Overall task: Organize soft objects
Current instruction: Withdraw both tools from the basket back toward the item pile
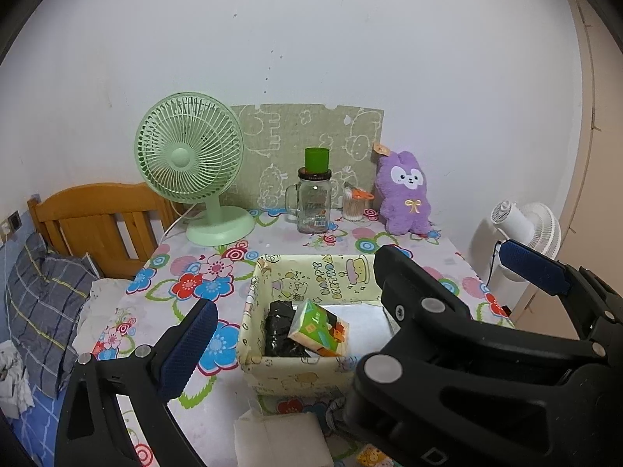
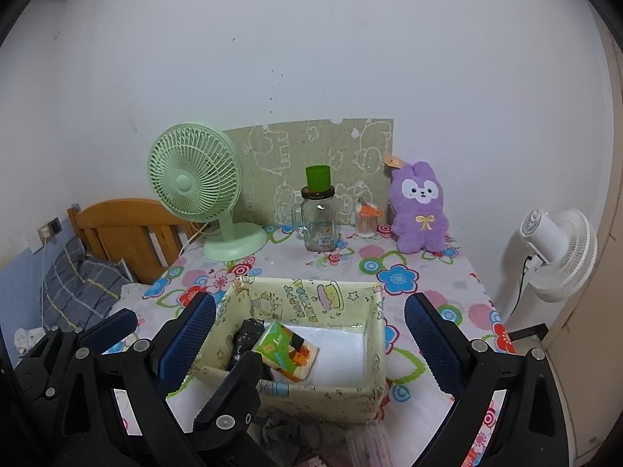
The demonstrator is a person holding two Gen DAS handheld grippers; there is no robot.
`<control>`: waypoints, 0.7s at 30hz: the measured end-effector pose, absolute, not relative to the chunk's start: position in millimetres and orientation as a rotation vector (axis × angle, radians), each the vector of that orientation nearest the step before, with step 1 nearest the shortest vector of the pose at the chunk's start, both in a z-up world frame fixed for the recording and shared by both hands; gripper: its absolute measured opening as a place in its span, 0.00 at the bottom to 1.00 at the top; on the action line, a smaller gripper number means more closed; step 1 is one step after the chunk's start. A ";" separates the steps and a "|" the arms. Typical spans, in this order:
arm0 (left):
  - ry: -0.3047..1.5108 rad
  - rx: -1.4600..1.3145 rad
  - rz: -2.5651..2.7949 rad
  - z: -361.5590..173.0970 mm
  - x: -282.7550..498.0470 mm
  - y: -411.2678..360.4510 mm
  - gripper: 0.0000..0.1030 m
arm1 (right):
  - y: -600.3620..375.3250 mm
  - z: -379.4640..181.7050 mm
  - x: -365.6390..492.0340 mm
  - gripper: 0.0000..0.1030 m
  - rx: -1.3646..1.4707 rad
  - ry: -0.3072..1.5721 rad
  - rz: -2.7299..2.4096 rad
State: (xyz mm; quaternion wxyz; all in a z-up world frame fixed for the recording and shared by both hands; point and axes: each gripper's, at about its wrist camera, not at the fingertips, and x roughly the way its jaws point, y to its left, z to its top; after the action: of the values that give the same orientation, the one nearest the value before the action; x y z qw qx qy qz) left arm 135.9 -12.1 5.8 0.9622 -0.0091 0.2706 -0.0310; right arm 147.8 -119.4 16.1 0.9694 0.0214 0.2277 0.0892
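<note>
Both grippers' fingers (image 2: 430, 340) spread w/ nothing held, grey cloth (image 2: 288, 434) part-hidden below storage box (image 2: 373, 350).

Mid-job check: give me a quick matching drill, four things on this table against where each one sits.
Things:
1. tissue pack
2. plush rabbit
3. green fan
4. glass jar

Places:
A. back left of the table
B. inside the storage box
C. back right, against the wall
D. back middle, with a green cup on its lid

Pairs: 1-B, 2-C, 3-A, 4-D
</note>
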 end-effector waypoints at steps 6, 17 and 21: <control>0.536 -0.001 -0.065 7.7 120.9 -17.5 0.98 | -123.5 17.2 129.5 0.96 0.042 0.463 0.180; 0.517 0.009 -0.070 0.1 92.7 -23.4 0.98 | -129.3 10.0 103.0 0.96 0.025 0.455 0.183; 0.505 0.017 -0.070 -3.3 82.9 -25.5 0.98 | -131.3 5.6 90.7 0.96 0.018 0.435 0.188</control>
State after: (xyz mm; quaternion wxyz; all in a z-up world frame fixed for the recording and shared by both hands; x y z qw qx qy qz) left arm 82.9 -25.5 -3.3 0.9676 0.0083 0.2500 -0.0346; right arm 90.7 -131.3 5.6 0.9720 0.0089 0.2155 0.0929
